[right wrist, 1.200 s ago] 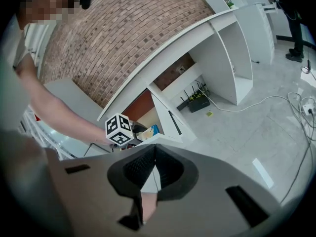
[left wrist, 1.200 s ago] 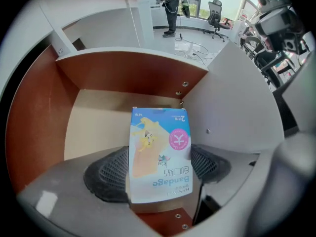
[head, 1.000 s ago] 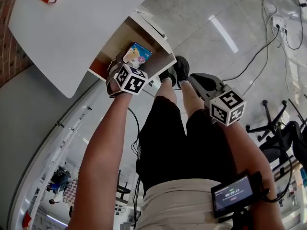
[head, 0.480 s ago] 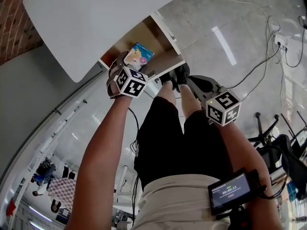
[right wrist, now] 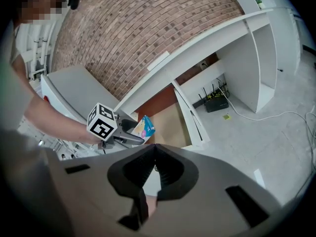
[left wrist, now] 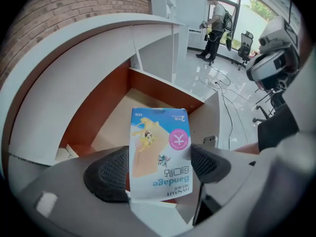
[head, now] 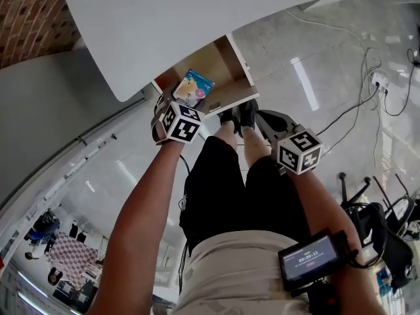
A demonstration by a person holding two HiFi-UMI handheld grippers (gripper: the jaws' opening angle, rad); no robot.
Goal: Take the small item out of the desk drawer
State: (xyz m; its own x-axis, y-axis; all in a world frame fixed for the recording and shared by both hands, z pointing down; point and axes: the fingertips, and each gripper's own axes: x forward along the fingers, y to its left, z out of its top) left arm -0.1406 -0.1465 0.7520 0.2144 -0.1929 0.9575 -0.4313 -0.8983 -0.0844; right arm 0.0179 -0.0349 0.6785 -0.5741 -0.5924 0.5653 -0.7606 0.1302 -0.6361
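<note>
Your left gripper (left wrist: pixel 158 171) has its jaws clamped on the small bandage box (left wrist: pixel 159 152), one dark pad on each side. The box stands upright between them, over the open desk drawer (left wrist: pixel 163 89). The drawer's red-brown back wall rises behind the box, and the white desk top (head: pixel 197 18) overhangs the drawer's far end. Your right gripper (right wrist: pixel 154 168) has its jaws pressed together on nothing and hangs by your right knee, well apart from the drawer. Your shoes (head: pixel 239 113) stand just beside the drawer's front. Cables (head: pixel 367 77) trail over the glossy floor on your right. A black router (right wrist: pixel 216 102) sits under the desk, against the brick wall (right wrist: pixel 148 28).
</note>
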